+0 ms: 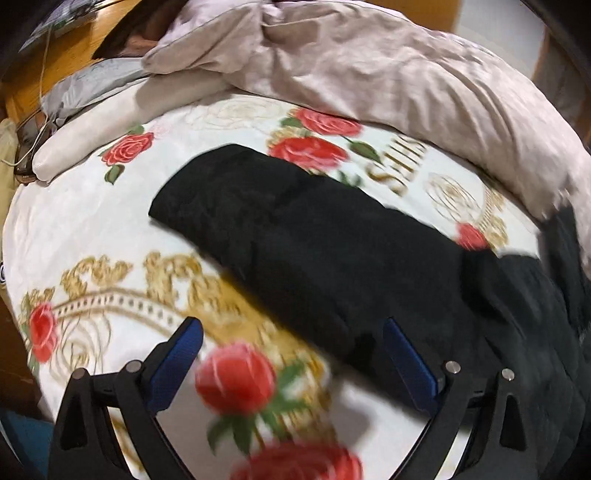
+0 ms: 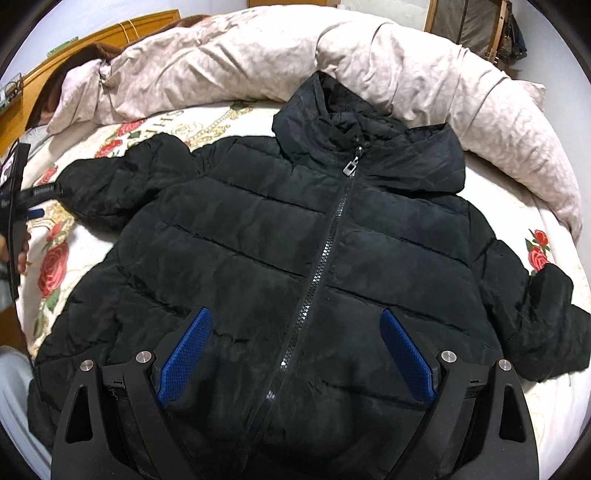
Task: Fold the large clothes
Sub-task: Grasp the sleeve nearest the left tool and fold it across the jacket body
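Observation:
A black hooded puffer jacket lies flat, zipped, front up on the rose-patterned bedspread, hood toward the far side, both sleeves spread out. My right gripper is open and empty, hovering over the jacket's lower front astride the zipper. In the left wrist view, the jacket's left sleeve stretches across the bedspread. My left gripper is open and empty just above the sleeve's near edge. The left gripper also shows at the left edge of the right wrist view, near the sleeve cuff.
A crumpled beige duvet lies along the far side of the bed, behind the hood. A white pillow and a wooden headboard are at the far left. A doorway and furniture stand beyond the bed.

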The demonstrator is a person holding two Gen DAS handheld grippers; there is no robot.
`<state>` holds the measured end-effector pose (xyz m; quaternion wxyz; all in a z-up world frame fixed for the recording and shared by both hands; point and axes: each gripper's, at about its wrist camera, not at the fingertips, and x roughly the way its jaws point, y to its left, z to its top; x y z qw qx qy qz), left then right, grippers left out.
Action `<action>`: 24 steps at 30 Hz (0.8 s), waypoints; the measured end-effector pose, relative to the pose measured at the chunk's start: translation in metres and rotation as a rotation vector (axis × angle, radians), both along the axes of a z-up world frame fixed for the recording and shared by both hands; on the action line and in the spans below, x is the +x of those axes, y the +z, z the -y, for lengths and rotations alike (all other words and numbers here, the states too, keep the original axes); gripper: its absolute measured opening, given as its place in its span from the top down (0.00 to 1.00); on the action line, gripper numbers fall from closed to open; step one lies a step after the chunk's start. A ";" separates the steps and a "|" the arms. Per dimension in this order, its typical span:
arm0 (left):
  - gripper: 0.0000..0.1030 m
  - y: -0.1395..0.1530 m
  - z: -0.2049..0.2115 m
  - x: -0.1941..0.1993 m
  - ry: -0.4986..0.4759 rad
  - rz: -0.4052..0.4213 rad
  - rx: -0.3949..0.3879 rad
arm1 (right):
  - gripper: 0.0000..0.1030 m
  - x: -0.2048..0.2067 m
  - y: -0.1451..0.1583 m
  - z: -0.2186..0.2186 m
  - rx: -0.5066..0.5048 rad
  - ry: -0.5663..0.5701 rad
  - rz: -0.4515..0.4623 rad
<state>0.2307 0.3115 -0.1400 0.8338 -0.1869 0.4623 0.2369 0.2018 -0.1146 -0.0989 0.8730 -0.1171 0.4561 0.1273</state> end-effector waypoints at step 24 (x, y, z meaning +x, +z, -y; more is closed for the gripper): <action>0.86 0.113 0.034 0.020 -0.143 0.261 -0.006 | 0.10 -0.018 0.012 0.058 0.030 -0.122 0.025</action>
